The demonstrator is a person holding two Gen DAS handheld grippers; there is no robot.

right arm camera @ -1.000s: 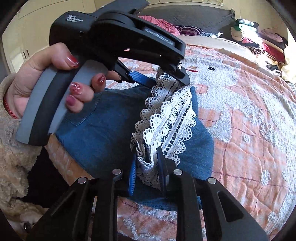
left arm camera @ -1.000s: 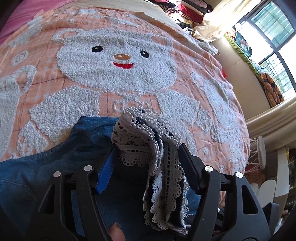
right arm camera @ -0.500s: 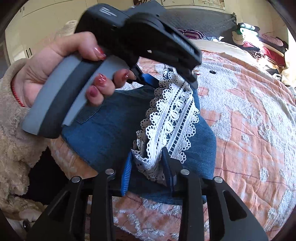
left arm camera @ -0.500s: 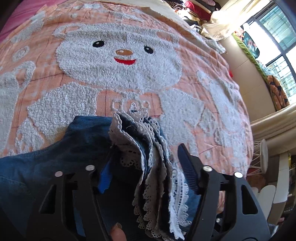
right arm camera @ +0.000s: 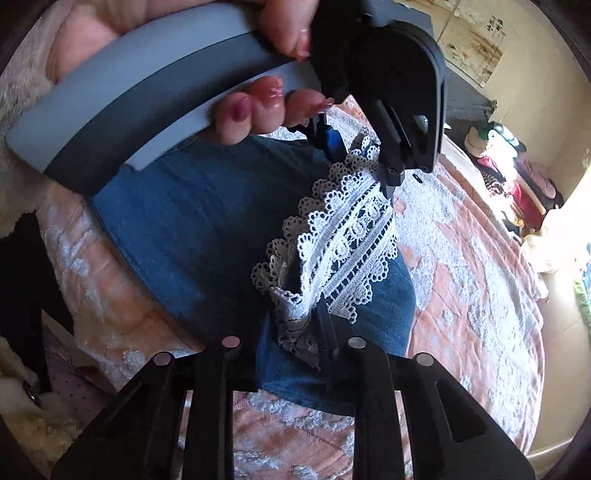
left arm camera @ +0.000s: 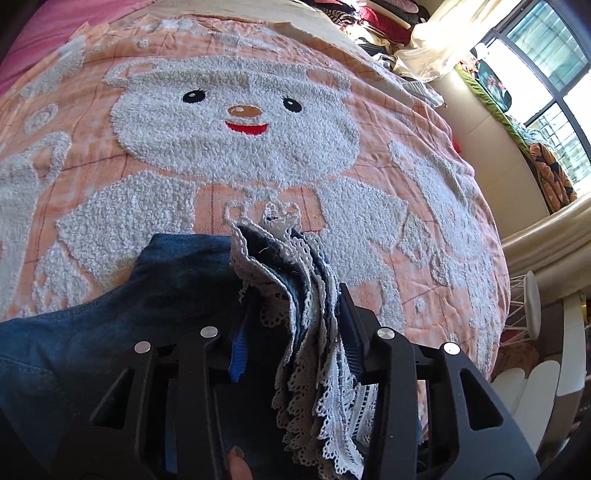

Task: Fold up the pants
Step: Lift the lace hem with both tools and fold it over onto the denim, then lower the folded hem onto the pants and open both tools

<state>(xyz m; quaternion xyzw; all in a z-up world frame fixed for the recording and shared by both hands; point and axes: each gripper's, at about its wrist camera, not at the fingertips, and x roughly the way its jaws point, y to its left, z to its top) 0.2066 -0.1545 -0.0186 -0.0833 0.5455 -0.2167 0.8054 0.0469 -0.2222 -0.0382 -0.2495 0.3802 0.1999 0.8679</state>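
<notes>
Blue denim pants [left arm camera: 177,280] with a white lace hem [left arm camera: 317,369] lie on the bedspread. My left gripper [left arm camera: 291,295] has the bunched lace hem between its jaws, which are closing. The bundle leans on the right finger and a gap remains at the blue left pad [left arm camera: 238,350]. In the right wrist view my right gripper [right arm camera: 295,325] is shut on the near end of the lace hem [right arm camera: 347,236]. The left gripper [right arm camera: 360,162] straddles the far end. A hand [right arm camera: 266,107] holds its grey handle above the denim [right arm camera: 207,221].
A peach bedspread with a white bear [left arm camera: 236,122] covers the bed. Piled clothes [left arm camera: 369,14] sit at its far end. A window [left arm camera: 546,66] and a white stool [left arm camera: 532,302] are off the right edge. A fuzzy sleeve [right arm camera: 22,74] is at the left.
The left jaws have narrowed around the lace bundle. The right gripper rolled and moved closer under the left gripper; its jaws widened briefly, then shut again on the lace.
</notes>
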